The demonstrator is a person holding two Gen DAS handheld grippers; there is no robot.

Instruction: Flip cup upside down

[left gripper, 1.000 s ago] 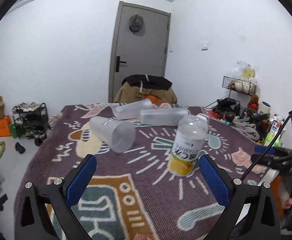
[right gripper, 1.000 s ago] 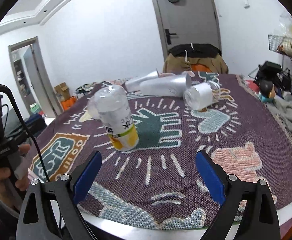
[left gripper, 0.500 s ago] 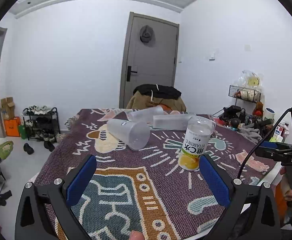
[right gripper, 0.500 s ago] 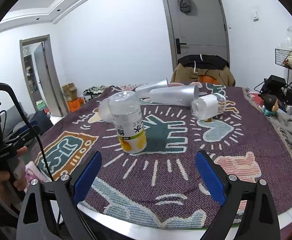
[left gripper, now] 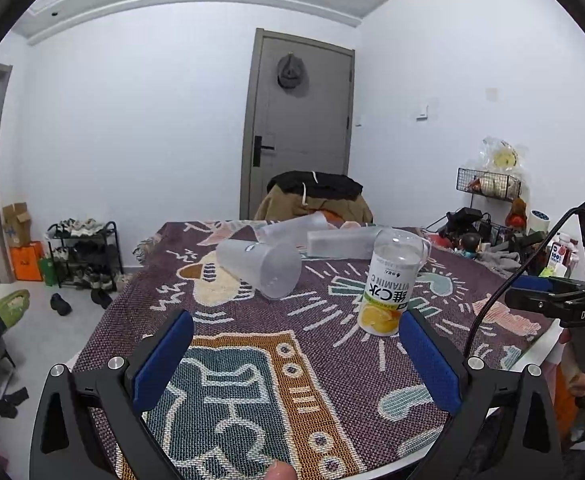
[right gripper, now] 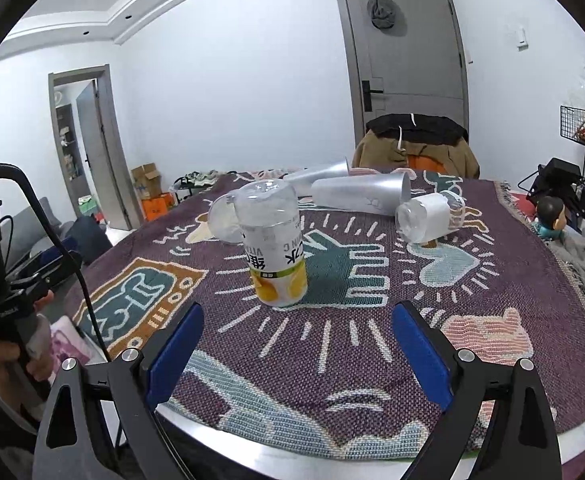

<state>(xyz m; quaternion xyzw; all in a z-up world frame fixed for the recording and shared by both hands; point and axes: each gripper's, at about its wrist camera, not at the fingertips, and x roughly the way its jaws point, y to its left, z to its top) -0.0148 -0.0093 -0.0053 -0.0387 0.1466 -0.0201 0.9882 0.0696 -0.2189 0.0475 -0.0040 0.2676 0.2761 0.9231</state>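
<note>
Both cameras have pulled back and levelled since a second ago, so more wall and ceiling shows and the tabletop sits lower in view; nothing on the table has shifted. On the patterned rug (right gripper: 492,280), the clear cup with the yellow vitamin C label (right gripper: 276,248) stands upside down, mouth against the cloth. Behind it three frosted cups lie on their sides, the nearest frosted cup (left gripper: 258,266) to its left. The left gripper (left gripper: 296,356) and right gripper (right gripper: 298,344) both hang short of the cup, blue-padded jaws spread wide, holding nothing.
</note>
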